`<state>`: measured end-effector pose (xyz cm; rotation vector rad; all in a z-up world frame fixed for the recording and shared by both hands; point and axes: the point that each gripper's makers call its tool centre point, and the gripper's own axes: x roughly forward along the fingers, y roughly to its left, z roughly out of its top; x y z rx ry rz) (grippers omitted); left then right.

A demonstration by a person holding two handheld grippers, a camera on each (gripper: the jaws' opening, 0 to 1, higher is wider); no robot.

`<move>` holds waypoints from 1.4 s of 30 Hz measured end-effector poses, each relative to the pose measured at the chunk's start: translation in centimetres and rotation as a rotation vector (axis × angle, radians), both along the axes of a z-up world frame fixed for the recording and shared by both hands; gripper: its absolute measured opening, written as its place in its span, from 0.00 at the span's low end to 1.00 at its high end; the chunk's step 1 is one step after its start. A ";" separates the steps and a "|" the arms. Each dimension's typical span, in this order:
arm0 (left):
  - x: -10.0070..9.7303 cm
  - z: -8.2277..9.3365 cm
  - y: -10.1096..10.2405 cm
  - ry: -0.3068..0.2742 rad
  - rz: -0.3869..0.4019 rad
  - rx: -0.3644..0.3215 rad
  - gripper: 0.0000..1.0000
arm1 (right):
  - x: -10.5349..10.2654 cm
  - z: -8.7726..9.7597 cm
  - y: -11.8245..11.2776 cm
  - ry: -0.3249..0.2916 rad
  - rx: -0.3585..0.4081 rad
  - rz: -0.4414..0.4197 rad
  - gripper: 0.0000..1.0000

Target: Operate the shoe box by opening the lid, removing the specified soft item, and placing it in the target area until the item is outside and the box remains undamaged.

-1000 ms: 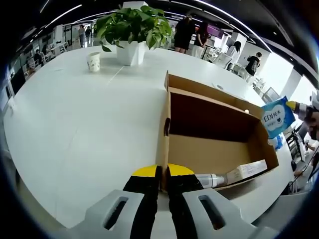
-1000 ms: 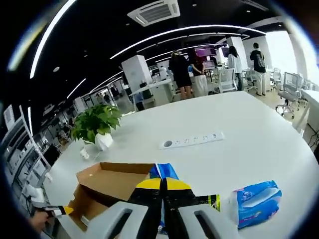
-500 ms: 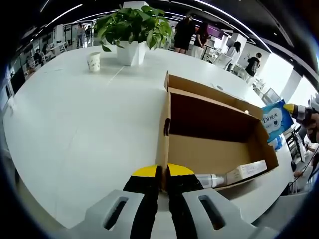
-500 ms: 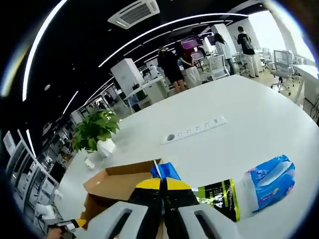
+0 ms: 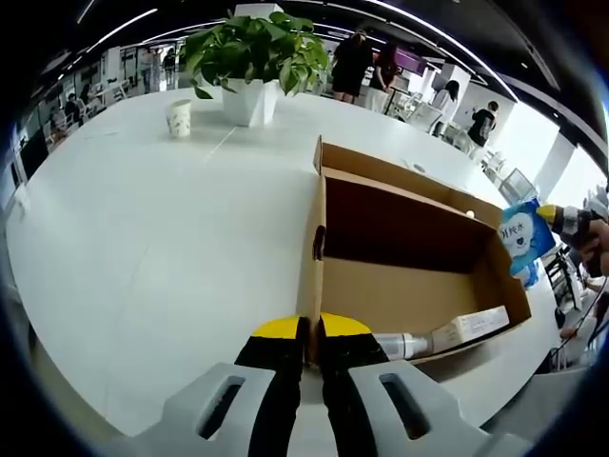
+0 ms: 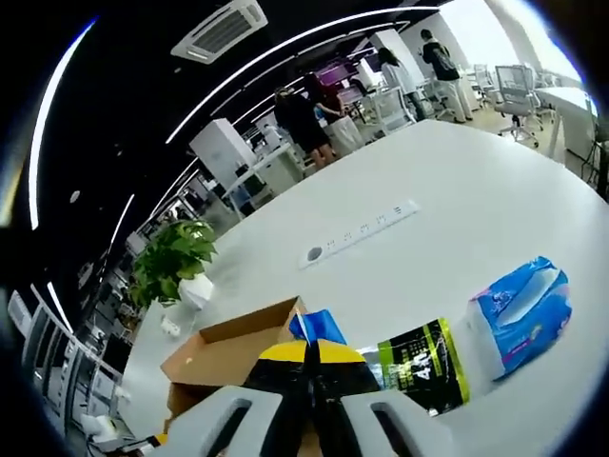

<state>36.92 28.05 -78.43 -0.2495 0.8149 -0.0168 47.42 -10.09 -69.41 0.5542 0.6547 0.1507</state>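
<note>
White table (image 5: 143,238) bears open shoe box (image 5: 400,295), long axis running away.

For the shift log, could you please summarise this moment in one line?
left gripper: shut on box wall | right gripper: shut on blue pack, lifted beside box

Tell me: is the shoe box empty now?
No. The open shoe box holds a tube-like item lying against its near wall.

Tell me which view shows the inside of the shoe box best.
The left gripper view: the shoe box lies open toward it, floor and walls visible. The right gripper view catches its cardboard from outside, partly behind that tool.
</note>
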 end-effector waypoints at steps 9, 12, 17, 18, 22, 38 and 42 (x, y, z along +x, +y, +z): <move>0.0 0.0 0.0 -0.002 0.000 -0.001 0.03 | -0.1 -1.3 -1.7 0.013 -0.076 0.026 0.00; 0.0 0.0 0.0 -0.002 0.000 -0.002 0.03 | 0.0 -1.8 -2.1 0.017 -0.105 0.051 0.00; 0.0 0.0 -0.1 -0.001 -0.001 0.000 0.03 | 0.4 -2.6 -3.3 0.032 -0.139 0.057 0.00; 0.0 0.0 -0.1 -0.002 0.000 -0.001 0.03 | 0.5 -2.8 -3.5 0.036 -0.142 0.060 0.00; 0.0 0.0 -0.1 0.000 -0.001 0.000 0.03 | 0.4 -3.5 -4.3 0.048 -0.194 0.094 0.00; -0.1 0.1 -0.2 0.003 -0.004 0.005 0.03 | 1.3 -6.7 -6.9 0.093 -0.336 0.213 0.00; -0.1 0.1 -0.1 0.001 -0.004 0.003 0.03 | 1.4 -7.2 -7.1 0.088 -0.388 0.263 0.00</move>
